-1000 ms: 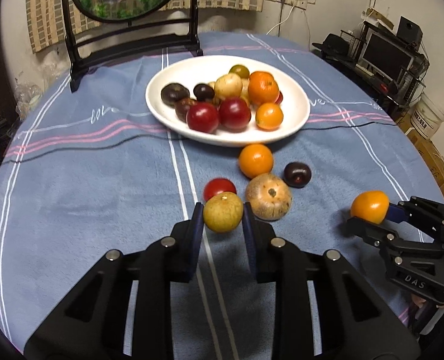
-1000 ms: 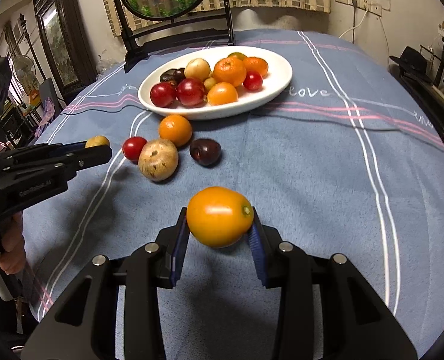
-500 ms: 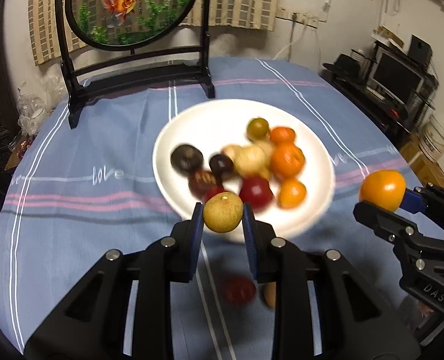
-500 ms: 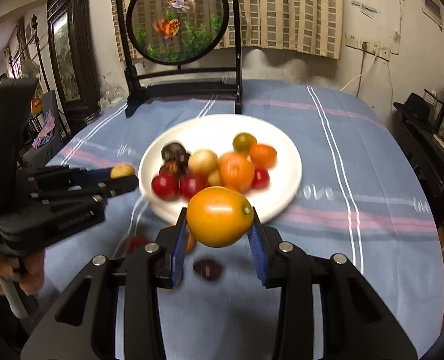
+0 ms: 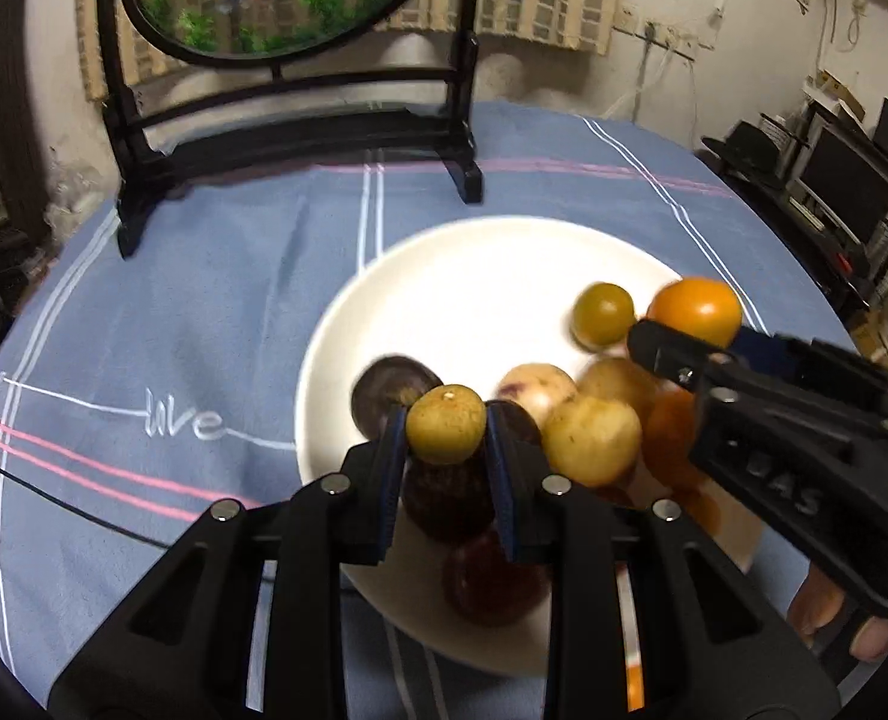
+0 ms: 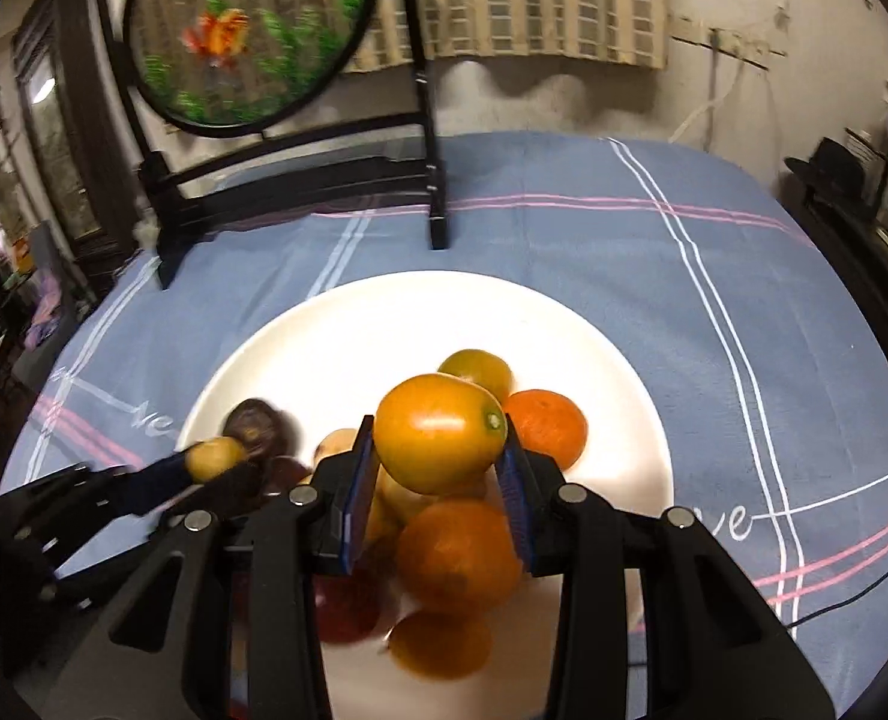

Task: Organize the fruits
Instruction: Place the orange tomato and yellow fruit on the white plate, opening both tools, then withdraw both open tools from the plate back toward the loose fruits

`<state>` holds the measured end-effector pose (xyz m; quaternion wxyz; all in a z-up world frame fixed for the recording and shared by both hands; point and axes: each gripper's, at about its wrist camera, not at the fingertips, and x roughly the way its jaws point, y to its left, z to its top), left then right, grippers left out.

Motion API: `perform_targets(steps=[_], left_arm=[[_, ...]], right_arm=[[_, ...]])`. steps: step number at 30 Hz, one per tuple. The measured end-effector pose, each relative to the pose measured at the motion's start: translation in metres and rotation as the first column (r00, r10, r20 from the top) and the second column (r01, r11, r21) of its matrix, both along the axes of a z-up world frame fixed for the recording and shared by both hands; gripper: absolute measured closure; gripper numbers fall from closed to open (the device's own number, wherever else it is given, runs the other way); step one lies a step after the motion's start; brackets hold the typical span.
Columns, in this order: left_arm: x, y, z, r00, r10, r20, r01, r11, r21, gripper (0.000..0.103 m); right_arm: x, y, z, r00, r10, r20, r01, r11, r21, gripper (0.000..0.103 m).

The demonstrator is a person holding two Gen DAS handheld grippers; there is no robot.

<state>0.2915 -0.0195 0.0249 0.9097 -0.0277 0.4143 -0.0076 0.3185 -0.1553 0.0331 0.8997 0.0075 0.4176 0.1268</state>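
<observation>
Fruits are piling up nicely on the white plate (image 5: 444, 276) — dark plums, pale yellow ones, oranges and a green-yellow one already heaped there on the blue tablecloth (image 5: 204, 300)! Both grippers hover above that pile loaded: the left gripper (image 5: 444, 438) pinches a small yellow-green fruit (image 5: 445, 423), and the right gripper (image 6: 438, 468) clamps an orange tomato-like fruit (image 6: 438, 441). Two drops look due next; whether more strays wait off the plate, these views don't clearly show.

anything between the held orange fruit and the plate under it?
Yes. In the right wrist view, piled fruit lies between the orange fruit and the white plate.
</observation>
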Motion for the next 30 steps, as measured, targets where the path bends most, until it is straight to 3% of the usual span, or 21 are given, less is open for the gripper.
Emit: perform_targets(steps=[2, 3, 4, 5, 10, 15, 17, 25, 30], left_arm=[[0.003, -0.001, -0.001, 1.000, 0.011, 0.000, -0.011, 1.000, 0.010, 0.075], [0.004, 0.000, -0.001, 1.000, 0.018, -0.005, -0.018, 1.000, 0.010, 0.064], [0.004, 0.001, -0.001, 1.000, 0.021, -0.006, -0.021, 1.000, 0.002, 0.035], [0.003, 0.003, 0.001, 0.999, 0.035, 0.007, -0.035, 0.999, -0.003, 0.023], [-0.016, 0.007, 0.014, 0.998, 0.039, 0.051, -0.038, 0.999, -0.009, 0.023], [-0.051, 0.013, 0.023, 0.998, 0.034, 0.062, -0.030, 0.998, -0.063, 0.020], [-0.065, 0.013, 0.023, 0.998, 0.027, 0.061, -0.023, 0.998, -0.058, 0.017], [-0.124, 0.015, 0.005, 0.999, 0.027, 0.018, -0.027, 0.999, -0.040, 0.016], [-0.153, 0.014, -0.007, 1.000, 0.021, -0.013, -0.021, 0.999, -0.044, 0.016]], right_arm=[[0.005, -0.002, -0.006, 1.000, -0.015, -0.020, 0.015, 1.000, 0.020, 0.061], [0.005, -0.002, -0.006, 1.000, -0.015, -0.020, 0.015, 1.000, 0.026, 0.061], [0.004, -0.003, -0.005, 1.000, -0.016, -0.009, 0.016, 0.999, 0.029, 0.059], [0.002, -0.005, -0.003, 1.000, -0.019, 0.006, 0.019, 0.999, 0.038, 0.056], [-0.020, -0.018, 0.013, 0.999, -0.024, 0.043, 0.021, 0.997, 0.069, 0.055], [-0.063, -0.043, 0.023, 0.997, -0.038, 0.062, 0.031, 0.993, 0.111, 0.042], [-0.081, -0.050, 0.024, 0.998, -0.027, 0.062, 0.021, 0.995, 0.101, 0.042], [-0.149, -0.076, 0.016, 0.998, -0.021, 0.052, 0.018, 0.999, 0.050, 0.041], [-0.180, -0.087, -0.001, 1.000, -0.028, 0.004, 0.027, 0.997, 0.079, 0.038]])
